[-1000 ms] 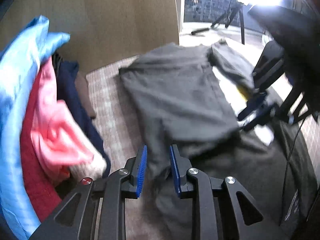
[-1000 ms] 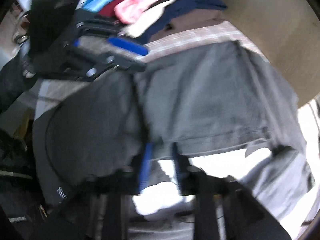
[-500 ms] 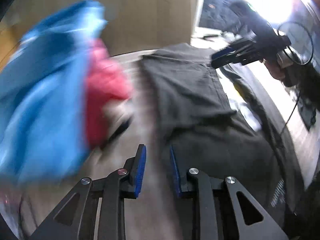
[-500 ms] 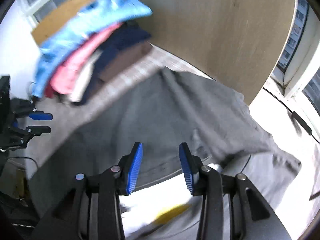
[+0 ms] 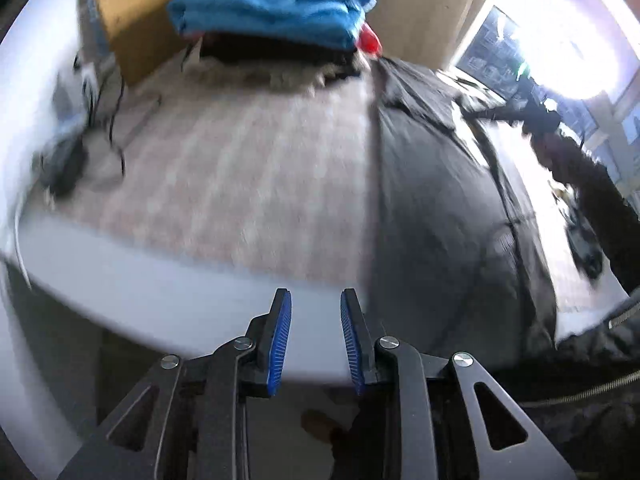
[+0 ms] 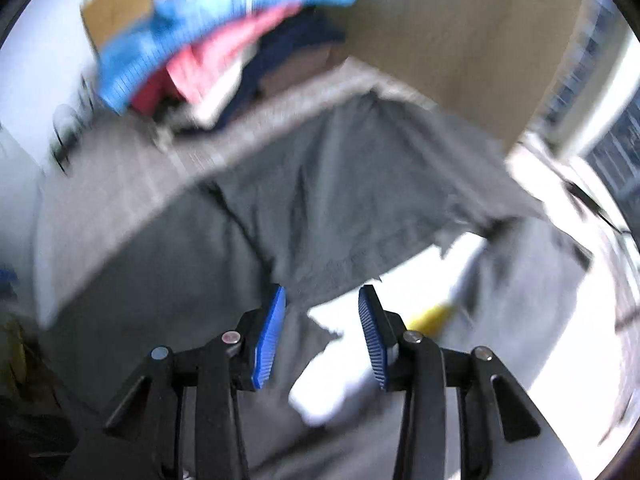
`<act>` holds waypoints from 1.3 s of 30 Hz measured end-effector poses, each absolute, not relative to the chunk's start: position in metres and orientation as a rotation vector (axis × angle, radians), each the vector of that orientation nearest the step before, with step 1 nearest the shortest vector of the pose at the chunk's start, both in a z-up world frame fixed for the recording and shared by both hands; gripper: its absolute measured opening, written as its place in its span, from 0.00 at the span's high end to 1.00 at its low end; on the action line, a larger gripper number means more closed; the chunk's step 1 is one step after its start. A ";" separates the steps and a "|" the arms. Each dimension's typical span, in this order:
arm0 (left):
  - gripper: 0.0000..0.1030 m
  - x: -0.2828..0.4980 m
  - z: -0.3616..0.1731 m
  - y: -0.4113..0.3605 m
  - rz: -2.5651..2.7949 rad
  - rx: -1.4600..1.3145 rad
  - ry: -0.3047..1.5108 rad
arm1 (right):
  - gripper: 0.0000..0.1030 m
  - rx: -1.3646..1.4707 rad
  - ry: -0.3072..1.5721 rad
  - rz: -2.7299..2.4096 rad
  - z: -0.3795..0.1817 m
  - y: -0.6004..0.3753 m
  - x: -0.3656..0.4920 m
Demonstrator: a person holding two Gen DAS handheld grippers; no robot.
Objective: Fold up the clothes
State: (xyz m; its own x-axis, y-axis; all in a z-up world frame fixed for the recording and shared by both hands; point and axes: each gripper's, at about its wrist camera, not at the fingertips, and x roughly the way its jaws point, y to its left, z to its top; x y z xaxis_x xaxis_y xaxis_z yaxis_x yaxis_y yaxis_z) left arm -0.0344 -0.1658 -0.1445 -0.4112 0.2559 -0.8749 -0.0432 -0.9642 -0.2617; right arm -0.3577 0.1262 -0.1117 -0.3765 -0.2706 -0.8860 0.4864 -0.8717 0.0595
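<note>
A dark grey garment (image 5: 436,200) lies spread on the checked bed cover (image 5: 240,184), partly folded, its hem (image 6: 360,256) near the right gripper. My left gripper (image 5: 316,304) hangs open over the white front edge of the bed, left of the garment, holding nothing. My right gripper (image 6: 322,300) is open just above the garment's hem with nothing between its blue pads. The right gripper also shows small and dark at the far right of the left wrist view, as the other gripper (image 5: 532,114). Both views are blurred.
A stack of folded clothes (image 5: 272,16) topped by a blue piece sits at the far end against a wooden panel (image 6: 440,40). Black cables (image 5: 100,112) lie at the left edge. A dark sleeve (image 5: 600,200) and a zipped jacket (image 5: 592,360) fill the right.
The left gripper has let go of the grey garment and pulled back left to the bed's front edge. The right gripper has opened and lifted over the hem.
</note>
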 end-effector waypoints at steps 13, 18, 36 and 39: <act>0.70 0.011 -0.221 -0.131 2.221 -1.543 -0.261 | 0.51 1.311 -0.025 -2.494 0.010 0.177 -0.179; 0.70 0.011 -0.224 -0.122 2.212 -1.483 -0.250 | 0.53 1.466 0.182 -2.440 -0.036 0.161 -0.106; 1.00 0.012 -0.210 -0.120 2.320 -1.348 -0.265 | 0.50 1.384 0.137 -2.438 -0.040 0.053 -0.229; 1.00 0.017 -0.201 -0.118 2.337 -1.324 -0.257 | 0.46 1.387 0.137 -2.518 -0.042 0.042 -0.313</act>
State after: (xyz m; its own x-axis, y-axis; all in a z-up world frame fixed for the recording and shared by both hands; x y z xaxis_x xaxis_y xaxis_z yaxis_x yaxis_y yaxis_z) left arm 0.0173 -0.1178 -0.2008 -0.4453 0.4603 -0.7680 -0.2824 -0.8862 -0.3674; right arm -0.3134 0.0416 -0.0419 -0.5092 -0.1831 -0.8410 0.2731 -0.9610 0.0440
